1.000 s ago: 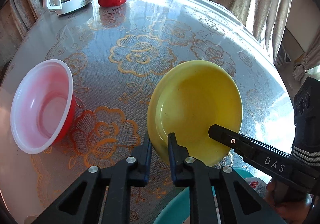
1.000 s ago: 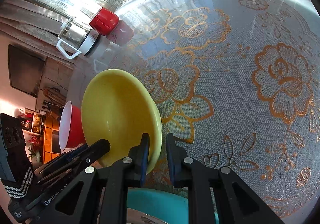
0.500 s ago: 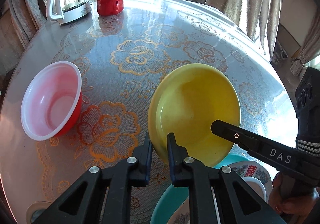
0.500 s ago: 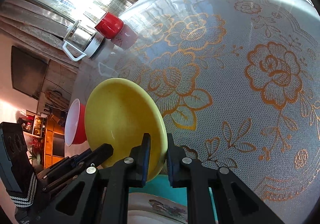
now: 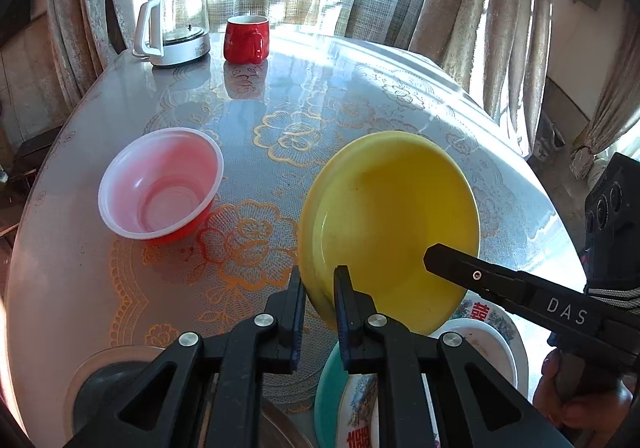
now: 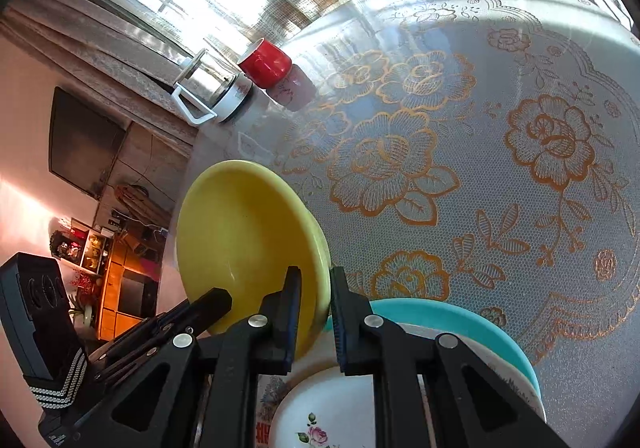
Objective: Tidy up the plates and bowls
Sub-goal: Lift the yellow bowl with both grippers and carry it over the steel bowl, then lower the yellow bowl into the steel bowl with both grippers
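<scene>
A yellow plate hangs tilted above the table, gripped on both sides. My left gripper is shut on its near-left rim, and my right gripper is shut on the opposite rim of the yellow plate. The right gripper's finger reaches in from the right in the left wrist view. Beneath the plate lies a stack: a teal plate under patterned white plates, also seen as the teal plate and a flowered white plate. A red bowl with a white inside rests on the table at left.
A glass kettle with a white handle and a red mug stand at the table's far edge by the curtains. A round grey object sits at the near-left edge. A hand holds the right gripper.
Both grippers have lifted the yellow plate and drawn it back toward the near edge. The stack of teal and white plates has come into view below it.
</scene>
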Available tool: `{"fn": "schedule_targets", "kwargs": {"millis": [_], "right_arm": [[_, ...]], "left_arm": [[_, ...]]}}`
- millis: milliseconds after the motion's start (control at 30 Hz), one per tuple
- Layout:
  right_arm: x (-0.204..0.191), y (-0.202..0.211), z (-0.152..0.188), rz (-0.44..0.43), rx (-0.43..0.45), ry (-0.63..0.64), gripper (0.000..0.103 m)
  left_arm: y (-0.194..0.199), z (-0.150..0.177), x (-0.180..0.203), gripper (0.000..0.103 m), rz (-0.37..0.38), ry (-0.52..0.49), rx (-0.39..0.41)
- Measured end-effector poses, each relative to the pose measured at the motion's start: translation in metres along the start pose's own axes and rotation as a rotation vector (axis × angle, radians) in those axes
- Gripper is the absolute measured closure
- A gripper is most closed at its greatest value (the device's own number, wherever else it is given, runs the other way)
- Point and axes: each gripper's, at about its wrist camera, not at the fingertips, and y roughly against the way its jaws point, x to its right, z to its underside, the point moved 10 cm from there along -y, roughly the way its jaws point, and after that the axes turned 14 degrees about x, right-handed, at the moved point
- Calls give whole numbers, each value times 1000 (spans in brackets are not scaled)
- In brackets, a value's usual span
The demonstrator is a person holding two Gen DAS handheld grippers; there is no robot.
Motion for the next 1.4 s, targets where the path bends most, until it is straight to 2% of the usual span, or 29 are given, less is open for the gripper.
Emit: {"fn": "schedule_targets", "kwargs": {"millis": [333,667,833,1000,1400], "right_arm": [[-42,29,16,-70,63,51,89],[-74,33,52,-144,46,51,89],[-88,26,74,-169,18,60,89],[-99,20,89,-196,-13,57,89],[-100,0,128,-184,-94,22,86]], "left_arm": [[51,4,-17,89,5,36,121],[95,33,-46,89,-19,89,174],[107,54,-66,89,-58,97,166],[114,73,-82,88,-61,126,144],[120,104,-104,88,-108,109,127]]}}
